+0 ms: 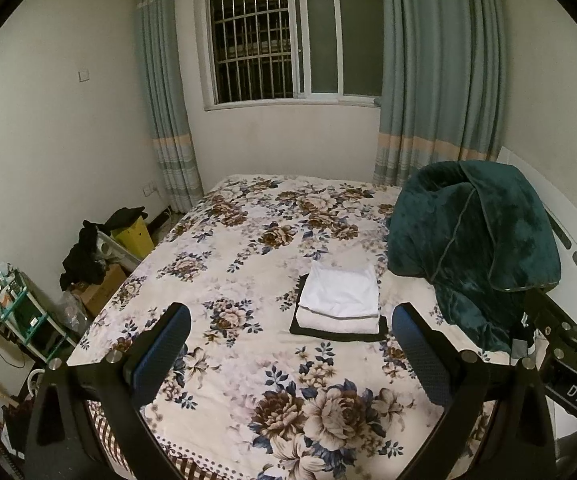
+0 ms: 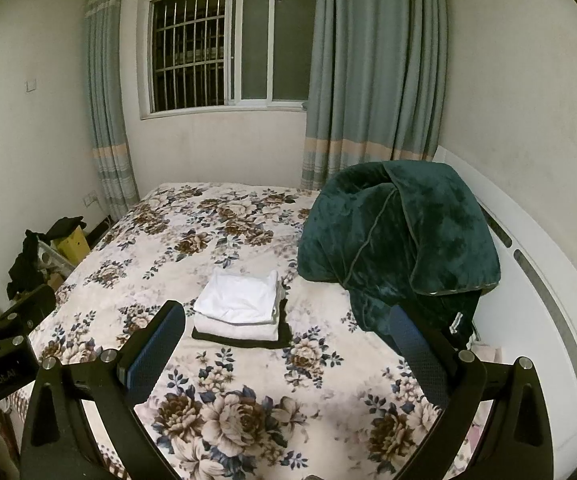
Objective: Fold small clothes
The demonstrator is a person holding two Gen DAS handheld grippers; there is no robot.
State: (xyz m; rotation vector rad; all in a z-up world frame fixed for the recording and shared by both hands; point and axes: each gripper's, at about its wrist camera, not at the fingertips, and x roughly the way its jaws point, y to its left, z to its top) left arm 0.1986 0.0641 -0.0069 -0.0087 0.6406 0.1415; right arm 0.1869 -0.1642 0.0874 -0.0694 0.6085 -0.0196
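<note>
A stack of folded clothes lies on the floral bedspread [image 1: 248, 248]: a white piece [image 1: 340, 290] on top, another white one under it and a black one [image 1: 300, 330] at the bottom. It also shows in the right wrist view [image 2: 240, 300]. My left gripper [image 1: 288, 352] is open and empty, held above the bed in front of the stack. My right gripper [image 2: 288, 352] is open and empty, also held short of the stack. The right gripper's body shows at the right edge of the left wrist view [image 1: 568, 344].
A dark green plush blanket [image 1: 472, 248] is heaped on the bed right of the stack, against the white headboard [image 2: 536, 280]. Boxes, dark clothes and a yellow box [image 1: 132, 236] stand on the floor left of the bed. A window and curtains are behind.
</note>
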